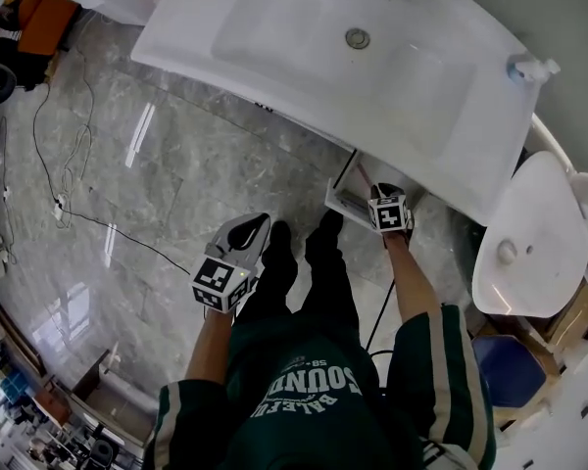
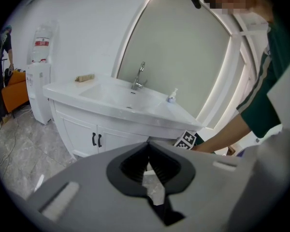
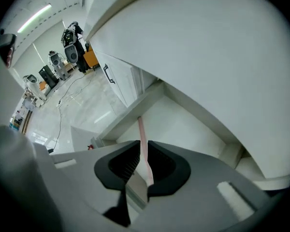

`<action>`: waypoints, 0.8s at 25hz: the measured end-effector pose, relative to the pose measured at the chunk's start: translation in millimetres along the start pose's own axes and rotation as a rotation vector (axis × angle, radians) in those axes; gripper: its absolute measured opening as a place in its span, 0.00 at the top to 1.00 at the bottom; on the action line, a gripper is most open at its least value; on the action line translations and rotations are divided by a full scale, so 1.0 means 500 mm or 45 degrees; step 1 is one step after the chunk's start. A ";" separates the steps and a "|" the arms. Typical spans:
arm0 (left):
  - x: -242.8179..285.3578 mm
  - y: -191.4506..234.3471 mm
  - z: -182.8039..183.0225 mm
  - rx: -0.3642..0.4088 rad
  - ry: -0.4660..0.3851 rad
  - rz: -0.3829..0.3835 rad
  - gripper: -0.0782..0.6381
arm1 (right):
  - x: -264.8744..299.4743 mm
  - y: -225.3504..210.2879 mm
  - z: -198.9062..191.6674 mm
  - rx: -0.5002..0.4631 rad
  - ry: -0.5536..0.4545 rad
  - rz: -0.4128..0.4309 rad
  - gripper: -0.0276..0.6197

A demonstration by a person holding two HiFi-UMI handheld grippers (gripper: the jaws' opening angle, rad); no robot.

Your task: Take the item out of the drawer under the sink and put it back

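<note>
At lower left centre of the head view the left gripper (image 1: 245, 238) hangs idle above the glossy marbled floor (image 1: 127, 164), its jaws drawn together on nothing. Right of it, the right gripper (image 3: 141, 153) pinches a thin pink stick (image 3: 140, 129) at the open drawer (image 1: 345, 194) under the glazed white sink (image 1: 304, 47). So slim and smooth a shape gives the ribbed pads little to bite. It could pivot, slip free, or snag the drawer's flat rim.
</note>
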State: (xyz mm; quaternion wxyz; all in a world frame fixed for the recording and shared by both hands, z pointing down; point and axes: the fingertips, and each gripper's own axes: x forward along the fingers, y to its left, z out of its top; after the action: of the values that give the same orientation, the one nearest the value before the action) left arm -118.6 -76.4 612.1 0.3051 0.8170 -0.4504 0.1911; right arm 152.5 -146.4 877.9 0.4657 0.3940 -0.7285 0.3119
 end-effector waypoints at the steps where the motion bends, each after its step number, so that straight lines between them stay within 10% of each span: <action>1: -0.003 -0.004 0.007 0.010 -0.013 -0.011 0.82 | -0.012 0.002 0.002 0.000 -0.021 -0.007 0.88; 10: -0.052 -0.032 0.046 0.095 -0.075 -0.078 0.82 | -0.180 0.068 0.006 -0.021 -0.048 -0.075 0.95; 20: -0.103 -0.089 0.153 0.232 -0.198 -0.209 0.82 | -0.436 0.151 0.138 0.060 -0.447 -0.126 0.95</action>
State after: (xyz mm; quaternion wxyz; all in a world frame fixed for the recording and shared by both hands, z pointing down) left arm -104.8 -77.4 510.7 0.2086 0.8877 -0.3852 0.1419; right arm 113.2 -103.6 644.2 0.3368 0.4886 -0.7707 0.2320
